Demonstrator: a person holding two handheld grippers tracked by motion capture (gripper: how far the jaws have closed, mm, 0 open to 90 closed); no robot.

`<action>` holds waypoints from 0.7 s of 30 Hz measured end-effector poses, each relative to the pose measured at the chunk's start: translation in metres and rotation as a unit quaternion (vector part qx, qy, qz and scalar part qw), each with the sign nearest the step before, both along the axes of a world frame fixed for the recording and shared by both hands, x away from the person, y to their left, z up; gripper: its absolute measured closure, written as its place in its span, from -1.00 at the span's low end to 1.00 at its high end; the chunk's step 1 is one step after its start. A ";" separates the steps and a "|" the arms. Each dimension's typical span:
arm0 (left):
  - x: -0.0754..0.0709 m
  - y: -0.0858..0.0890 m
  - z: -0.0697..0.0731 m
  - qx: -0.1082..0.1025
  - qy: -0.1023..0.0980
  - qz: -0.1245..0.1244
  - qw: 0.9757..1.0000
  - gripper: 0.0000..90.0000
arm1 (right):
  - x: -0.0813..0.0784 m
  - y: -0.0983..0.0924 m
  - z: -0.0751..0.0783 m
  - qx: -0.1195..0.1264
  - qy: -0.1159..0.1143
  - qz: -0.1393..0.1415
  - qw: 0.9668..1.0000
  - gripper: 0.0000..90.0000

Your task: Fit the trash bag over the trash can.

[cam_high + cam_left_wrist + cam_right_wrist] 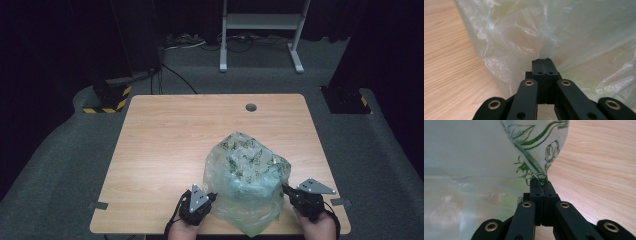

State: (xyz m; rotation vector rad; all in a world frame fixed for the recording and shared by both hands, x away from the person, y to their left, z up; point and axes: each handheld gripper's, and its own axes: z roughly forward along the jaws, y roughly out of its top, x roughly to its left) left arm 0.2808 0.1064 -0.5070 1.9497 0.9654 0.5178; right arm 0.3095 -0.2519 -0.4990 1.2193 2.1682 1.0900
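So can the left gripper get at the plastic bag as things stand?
Yes, it seems so: the left gripper is already shut on a fold of the plastic bag, and the right gripper pinches its opposite edge.

The bag [247, 182] veils its contents as a pale blur; both forearms are cut off at the bottom edge.

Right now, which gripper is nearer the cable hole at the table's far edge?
Right, though only slightly. The right gripper pinches the plastic bag at its right side, the left gripper at its left, both near the table's front edge, far from the hole.
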 end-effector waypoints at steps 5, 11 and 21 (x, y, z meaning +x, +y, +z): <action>0.005 0.006 0.005 0.002 -0.006 0.014 1.000 0.86 | -0.003 -0.014 0.009 0.029 -0.007 -0.022 0.999 0.43; -0.016 0.018 0.028 -0.020 -0.049 0.032 0.998 0.42 | -0.017 -0.032 0.037 0.066 -0.045 -0.038 0.996 0.11; -0.029 0.024 0.072 -0.090 -0.117 0.032 0.989 0.09 | -0.033 -0.018 0.079 0.099 -0.105 -0.012 0.990 -0.07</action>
